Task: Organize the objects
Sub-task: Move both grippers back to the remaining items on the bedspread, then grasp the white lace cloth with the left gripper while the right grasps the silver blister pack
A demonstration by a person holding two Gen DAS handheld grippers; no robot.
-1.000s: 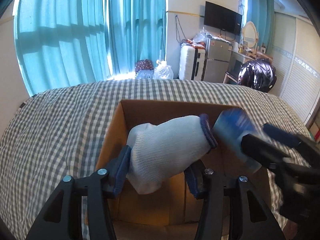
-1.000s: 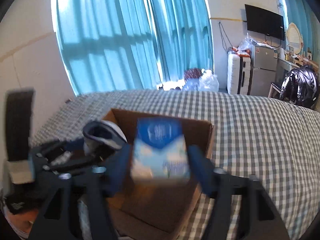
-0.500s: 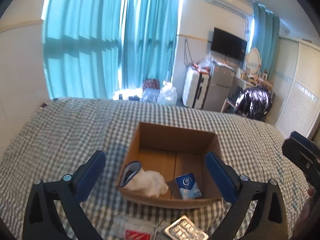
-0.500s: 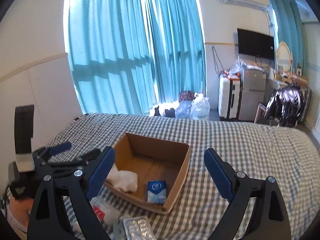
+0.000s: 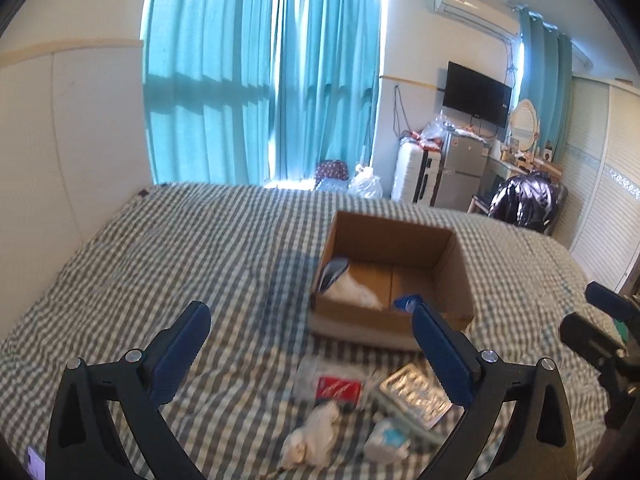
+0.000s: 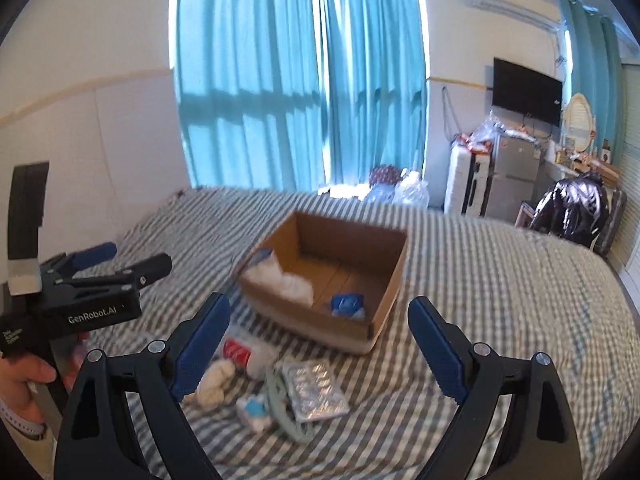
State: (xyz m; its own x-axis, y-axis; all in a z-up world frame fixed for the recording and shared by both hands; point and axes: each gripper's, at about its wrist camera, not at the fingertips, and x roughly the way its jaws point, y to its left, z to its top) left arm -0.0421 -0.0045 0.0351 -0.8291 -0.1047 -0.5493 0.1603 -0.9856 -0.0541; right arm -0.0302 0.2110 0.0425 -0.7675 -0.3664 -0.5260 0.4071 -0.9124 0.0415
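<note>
Both tools, emptied and spread, have withdrawn; glove, seemingly carton, lie boxed.

Matt cardboard box, shiny foil blister pack, checked cloth bedspread.

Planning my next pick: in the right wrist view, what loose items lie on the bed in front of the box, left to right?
Cream wad of cloth → red-labelled packet → small blue-and-white packet → silver blister pack.

box on bed | glove, carton inside | blister pack before box
</note>
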